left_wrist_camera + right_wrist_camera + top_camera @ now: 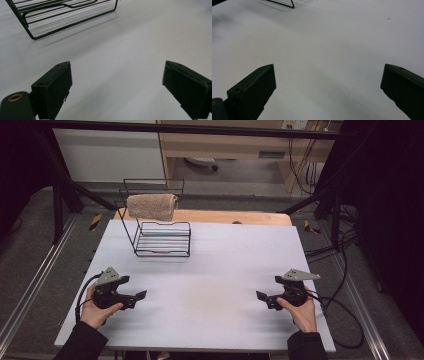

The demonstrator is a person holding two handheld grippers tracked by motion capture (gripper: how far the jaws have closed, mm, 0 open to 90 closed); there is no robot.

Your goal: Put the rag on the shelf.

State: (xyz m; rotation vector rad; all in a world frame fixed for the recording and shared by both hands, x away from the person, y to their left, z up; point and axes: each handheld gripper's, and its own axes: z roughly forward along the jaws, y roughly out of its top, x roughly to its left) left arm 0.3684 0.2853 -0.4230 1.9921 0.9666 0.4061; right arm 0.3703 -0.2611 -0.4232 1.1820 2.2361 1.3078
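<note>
Wire rack (283, 3) perhaps, edge-cropped

A black wire rack (162, 240) is seen standing upright on the far left part of the white table (215, 285), its tall back frame rising behind a low basket-like shelf of thin parallel bars. A beige, nubby towel (151, 206) is being carried on the rack's upper bar, rolled or folded into a thick bundle, lying level across the top and overhanging the shelf below. In the left gripper view the rack's lower shelf (62, 12) is being shown at the top left, its bars casting thin shadows.
</note>
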